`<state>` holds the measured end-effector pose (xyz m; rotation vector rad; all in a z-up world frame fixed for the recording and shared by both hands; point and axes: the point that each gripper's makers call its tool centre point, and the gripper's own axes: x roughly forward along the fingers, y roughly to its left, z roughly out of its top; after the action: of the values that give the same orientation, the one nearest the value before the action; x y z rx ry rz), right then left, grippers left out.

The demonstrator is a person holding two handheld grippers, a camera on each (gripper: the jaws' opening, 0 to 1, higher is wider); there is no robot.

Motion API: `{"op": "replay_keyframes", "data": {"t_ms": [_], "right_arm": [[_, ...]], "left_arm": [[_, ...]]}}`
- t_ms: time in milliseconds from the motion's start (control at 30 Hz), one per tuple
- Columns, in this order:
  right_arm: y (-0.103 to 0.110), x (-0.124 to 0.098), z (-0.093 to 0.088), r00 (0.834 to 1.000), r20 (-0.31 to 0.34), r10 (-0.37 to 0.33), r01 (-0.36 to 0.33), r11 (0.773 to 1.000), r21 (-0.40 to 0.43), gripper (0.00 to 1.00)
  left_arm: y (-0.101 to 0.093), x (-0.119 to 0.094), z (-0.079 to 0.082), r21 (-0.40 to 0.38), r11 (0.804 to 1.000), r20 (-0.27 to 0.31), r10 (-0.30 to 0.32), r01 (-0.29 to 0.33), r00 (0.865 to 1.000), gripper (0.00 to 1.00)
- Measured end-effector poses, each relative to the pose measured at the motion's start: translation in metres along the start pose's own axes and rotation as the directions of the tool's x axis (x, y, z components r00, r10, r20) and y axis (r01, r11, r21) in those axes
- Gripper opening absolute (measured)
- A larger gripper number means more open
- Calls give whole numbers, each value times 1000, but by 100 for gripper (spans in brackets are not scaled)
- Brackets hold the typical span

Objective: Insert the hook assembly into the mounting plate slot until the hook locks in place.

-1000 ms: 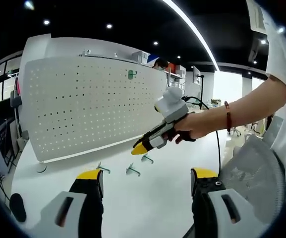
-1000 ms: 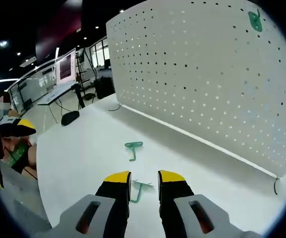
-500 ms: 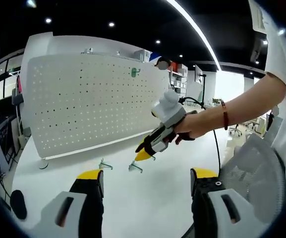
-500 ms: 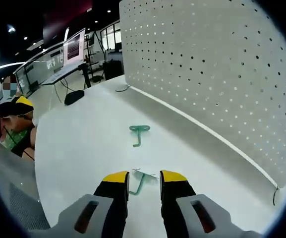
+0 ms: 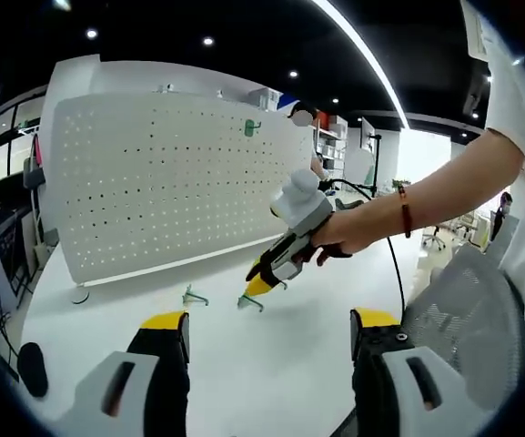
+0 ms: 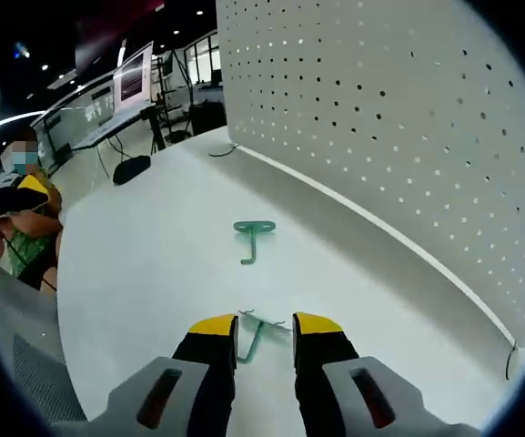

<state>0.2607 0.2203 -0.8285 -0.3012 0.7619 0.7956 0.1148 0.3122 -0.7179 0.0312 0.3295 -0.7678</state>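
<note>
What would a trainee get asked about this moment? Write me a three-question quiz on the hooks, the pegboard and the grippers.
1. True or false: the right gripper has its jaws on either side of a near green hook on the white table.
2. How many green hooks lie on the table in the right gripper view?
A. one
B. two
C. four
3. Fill in: one green hook already hangs near the top of the white ____.

Key
1. True; the hook lies between the yellow tips, not yet clamped.
2. B; the near one and a far hook.
3. pegboard

The left gripper hangs open.
</note>
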Motion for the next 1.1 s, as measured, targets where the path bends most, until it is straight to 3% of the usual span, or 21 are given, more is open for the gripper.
{"op": "replay_keyframes", "data": {"t_ms": [367,533,1100], "right_arm": [[-2,6,-7,999,-36,-14,14,1000,-19,19],[-2,7,-10,999,-47,-17,17,1000,3,12],[-1,3,-25,996,-85,-12,14,1000,27,4]], "left_arm": [[1,-1,1,0,1000,-3,3,-3,1000,73],[1,-2,2,1,1000,-4,6,-6,1000,73],[-3,0,3,16,1000,-16,-10,11,1000,73]]}}
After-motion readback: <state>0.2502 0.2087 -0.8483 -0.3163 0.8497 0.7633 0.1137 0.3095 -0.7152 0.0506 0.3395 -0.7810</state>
